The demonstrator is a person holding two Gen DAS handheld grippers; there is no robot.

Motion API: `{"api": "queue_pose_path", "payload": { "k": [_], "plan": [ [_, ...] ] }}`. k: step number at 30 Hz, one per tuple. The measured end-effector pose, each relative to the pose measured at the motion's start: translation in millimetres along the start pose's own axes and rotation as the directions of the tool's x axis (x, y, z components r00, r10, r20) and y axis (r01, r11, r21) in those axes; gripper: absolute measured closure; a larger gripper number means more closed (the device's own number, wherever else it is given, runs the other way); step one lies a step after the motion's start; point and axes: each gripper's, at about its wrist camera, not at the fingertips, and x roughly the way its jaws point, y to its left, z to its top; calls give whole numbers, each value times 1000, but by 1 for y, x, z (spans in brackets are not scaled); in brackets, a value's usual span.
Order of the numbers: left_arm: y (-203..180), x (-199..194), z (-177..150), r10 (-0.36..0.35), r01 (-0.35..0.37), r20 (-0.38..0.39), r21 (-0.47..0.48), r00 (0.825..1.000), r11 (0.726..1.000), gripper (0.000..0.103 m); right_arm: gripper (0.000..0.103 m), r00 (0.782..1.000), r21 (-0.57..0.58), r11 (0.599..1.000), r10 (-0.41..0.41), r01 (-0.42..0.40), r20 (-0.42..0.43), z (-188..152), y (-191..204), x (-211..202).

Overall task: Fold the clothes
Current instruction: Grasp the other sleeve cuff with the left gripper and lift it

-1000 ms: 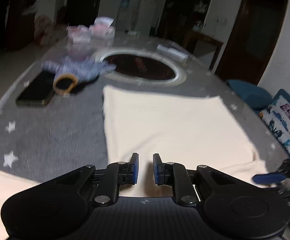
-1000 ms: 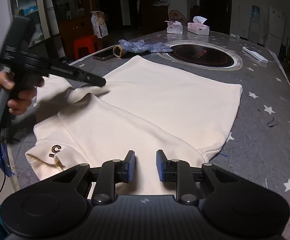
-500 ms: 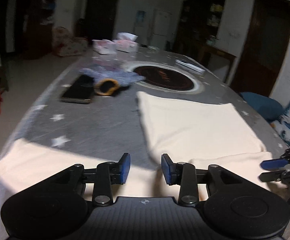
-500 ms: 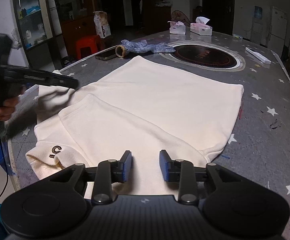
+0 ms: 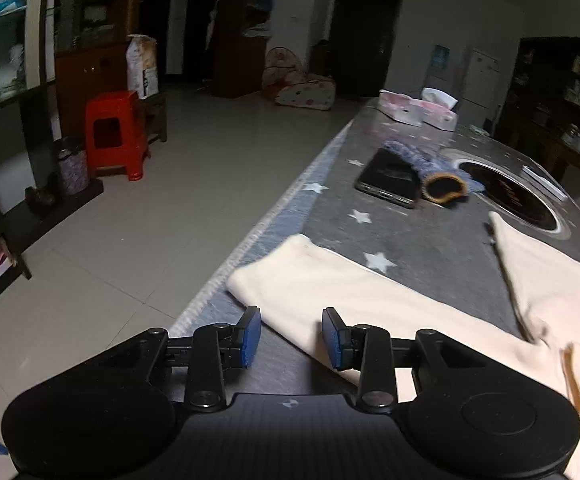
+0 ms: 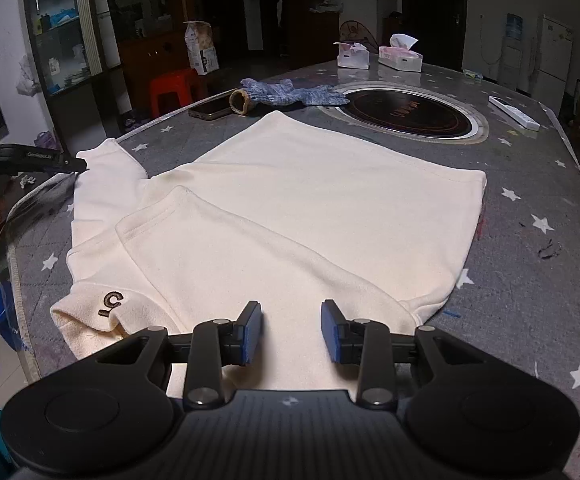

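A cream sweatshirt point(image 6: 309, 200) lies flat on the grey star-patterned table point(image 6: 529, 280). One sleeve point(image 6: 218, 264) is folded across the body. The other sleeve point(image 5: 329, 284) stretches out toward the table's left edge. My left gripper point(image 5: 291, 334) is open, with its fingers just over the near edge of that outstretched sleeve, close to its cuff; it also shows in the right wrist view point(image 6: 72, 164) at the cuff. My right gripper point(image 6: 291, 330) is open and empty, low over the near part of the shirt, next to the collar with its dark embroidered mark point(image 6: 110, 302).
A phone point(image 5: 389, 178), a blue knit glove point(image 6: 290, 94) and two tissue boxes point(image 6: 399, 58) lie farther along the table, beside a round inset hob point(image 6: 405, 114). A white remote point(image 6: 513, 112) lies at the far right. A red stool point(image 5: 116, 134) stands on the floor to the left.
My left gripper has swung left from over the shirt body to the outstretched sleeve's cuff and has opened wider. My right gripper has opened wider and stayed in place.
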Motion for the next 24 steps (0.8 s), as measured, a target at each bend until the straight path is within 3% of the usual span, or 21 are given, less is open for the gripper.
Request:
{"api": "queue_pose_path", "payload": {
  "k": [9, 12, 15, 20, 24],
  "plan": [
    [10, 12, 8, 51, -50, 17, -81, 999, 995, 67, 69, 1000, -1, 1000, -8, 8, -4, 1, 1, 0],
    [11, 14, 11, 57, -54, 24, -98, 998, 994, 88, 69, 1000, -4, 1000, -14, 14, -5, 2, 2, 0],
    [11, 16, 13, 63, -59, 31, -115, 998, 992, 96, 69, 1000, -2, 1000, -17, 17, 0, 2, 2, -1],
    [-7, -15, 20, -68, 76, 81, -105, 994, 992, 96, 70, 1000, 11, 1000, -18, 18, 19, 2, 0, -6],
    [-41, -41, 27, -219, 226, 104, -54, 970, 973, 96, 70, 999, 14, 1000, -18, 18, 40, 2, -1, -12]
  ]
}}
